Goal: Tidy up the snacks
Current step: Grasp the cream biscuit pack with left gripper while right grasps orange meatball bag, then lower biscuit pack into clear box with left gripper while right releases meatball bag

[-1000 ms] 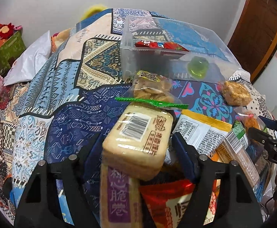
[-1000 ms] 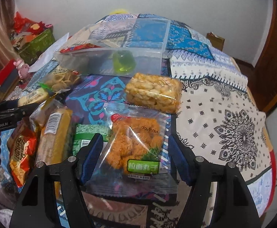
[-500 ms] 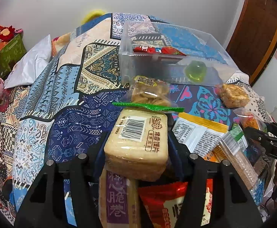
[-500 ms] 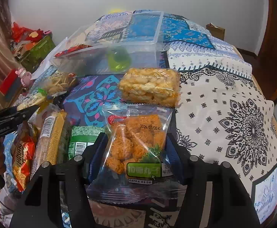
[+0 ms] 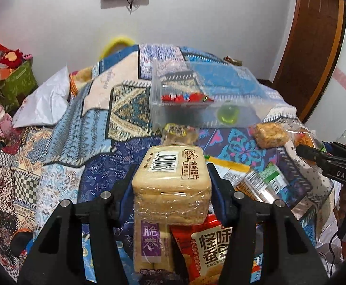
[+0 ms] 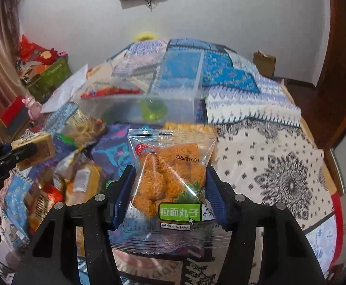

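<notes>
My left claw (image 5: 171, 180) grips a wrapped biscuit stack (image 5: 171, 178), raised over the snack pile on the bed; my right claw (image 6: 170, 180) clamps a clear bag of ramen balls (image 6: 170, 178). Ahead on the quilt (image 5: 61, 142) sits the clear plastic bin (image 5: 203, 104), holding red-wrapped snacks (image 5: 184, 97) and a green jelly cup (image 5: 227, 113).

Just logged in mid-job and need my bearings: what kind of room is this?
Most likely a bedroom at home. The snacks lie on a patchwork quilt spread over what looks like a bed, a white pillow rests at its far side, and a wooden door stands nearby.
</notes>
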Demonstrator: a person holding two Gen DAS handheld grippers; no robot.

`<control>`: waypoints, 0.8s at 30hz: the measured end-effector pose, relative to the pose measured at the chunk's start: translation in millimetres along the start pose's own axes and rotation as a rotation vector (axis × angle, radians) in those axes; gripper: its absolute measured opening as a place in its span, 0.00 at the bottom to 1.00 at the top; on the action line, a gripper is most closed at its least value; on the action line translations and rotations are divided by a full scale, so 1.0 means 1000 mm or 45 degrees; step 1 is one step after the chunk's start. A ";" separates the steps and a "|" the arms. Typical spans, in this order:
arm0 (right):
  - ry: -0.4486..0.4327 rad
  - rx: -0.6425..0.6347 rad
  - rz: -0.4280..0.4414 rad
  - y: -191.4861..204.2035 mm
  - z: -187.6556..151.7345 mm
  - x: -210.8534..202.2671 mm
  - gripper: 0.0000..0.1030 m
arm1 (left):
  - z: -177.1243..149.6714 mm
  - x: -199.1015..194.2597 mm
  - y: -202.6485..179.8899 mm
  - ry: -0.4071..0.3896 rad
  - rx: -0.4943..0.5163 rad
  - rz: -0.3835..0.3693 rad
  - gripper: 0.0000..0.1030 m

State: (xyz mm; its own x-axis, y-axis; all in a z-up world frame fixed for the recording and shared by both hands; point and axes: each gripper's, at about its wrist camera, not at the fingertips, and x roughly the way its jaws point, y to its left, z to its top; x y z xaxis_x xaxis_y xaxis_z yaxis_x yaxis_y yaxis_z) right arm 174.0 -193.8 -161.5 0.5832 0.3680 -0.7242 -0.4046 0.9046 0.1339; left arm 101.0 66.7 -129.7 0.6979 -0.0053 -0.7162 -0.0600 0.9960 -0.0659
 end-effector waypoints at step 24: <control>-0.184 -0.043 0.063 0.019 0.089 0.012 0.53 | 0.086 0.005 -0.017 -0.167 0.000 -0.078 0.53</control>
State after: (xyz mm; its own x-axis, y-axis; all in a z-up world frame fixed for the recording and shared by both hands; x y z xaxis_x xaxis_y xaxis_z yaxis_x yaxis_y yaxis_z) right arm 235.9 -153.0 -107.5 0.6561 0.4414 -0.6121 -0.4575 0.8777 0.1426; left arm 166.9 57.9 -72.7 0.7873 -0.0548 -0.6141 -0.0141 0.9942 -0.1068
